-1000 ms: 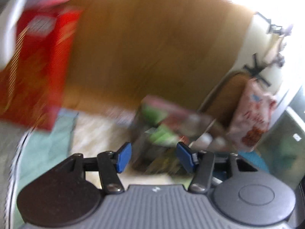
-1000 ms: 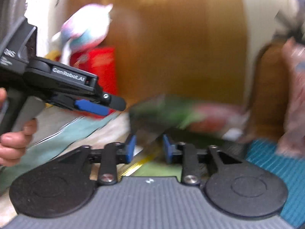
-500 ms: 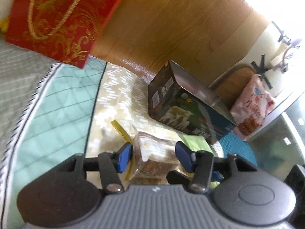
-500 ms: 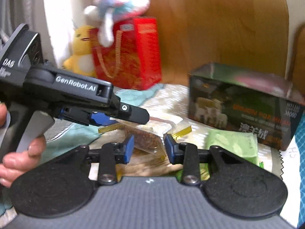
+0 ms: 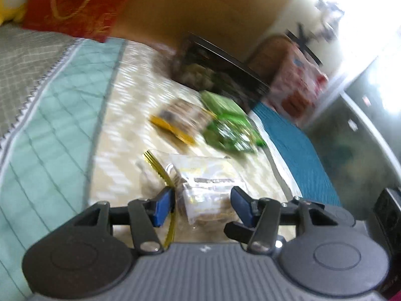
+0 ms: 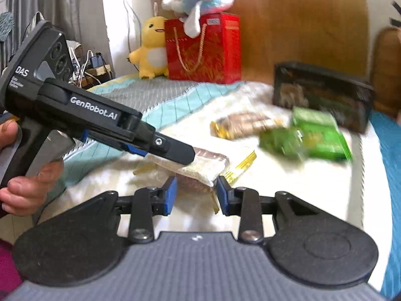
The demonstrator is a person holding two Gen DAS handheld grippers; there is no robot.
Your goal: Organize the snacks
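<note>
Pretty blurry here, honestly. The green packets (image 6: 313, 138) and the brown snack (image 6: 244, 124) in the middle of the bed (image 6: 288, 188) are smeared, so no reading labels, and the dark box (image 6: 323, 95) near the headboard edge is just a dark blob with some mottled print. In the left wrist view the red bag (image 5: 75, 2) is cut off at the top edge.

The clear packet (image 6: 208, 165) with gold ends lies on the bed's near side, right in front of both grippers. The left hand-held gripper (image 5: 201, 207) has its blue pads spread wide on either side of the packet; can't really tell if they touch it. The right hand-held gripper (image 6: 196, 195) is also parted, pads just either side of the packet's near corner, not squeezing it. From the right view, the left one's finger covers part of the packet.
</note>
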